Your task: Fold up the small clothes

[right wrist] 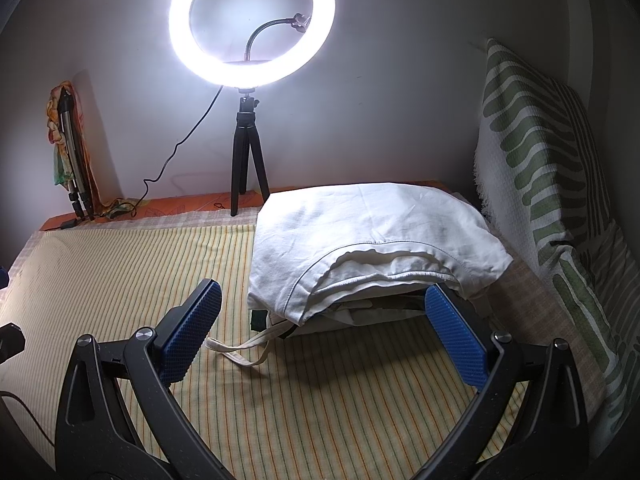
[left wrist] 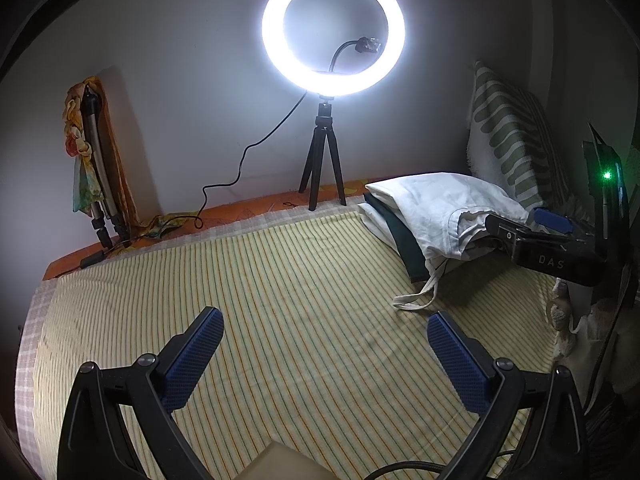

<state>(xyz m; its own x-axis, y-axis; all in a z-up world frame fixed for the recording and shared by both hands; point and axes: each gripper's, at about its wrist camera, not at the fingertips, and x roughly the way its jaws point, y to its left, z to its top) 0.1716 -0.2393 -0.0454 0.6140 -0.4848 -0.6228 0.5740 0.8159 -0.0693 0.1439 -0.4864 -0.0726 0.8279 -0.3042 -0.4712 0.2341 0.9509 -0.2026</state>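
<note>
Pickup step: right gripper wide open at the white clothes pile centre-right, maybe touching; left gripper wide, empty over striped sheet; next, pinch the top garment.

A pile of folded clothes lies on the striped sheet toward the right, a drawstring trailing from its near edge. Right of the pile a cushion leans upright. Behind the sheet, against the wall, a ring light stands on a tripod. Far left, a folded stand leans in the corner. The right gripper sits just before the pile, the left gripper over bare sheet to its left.
</note>
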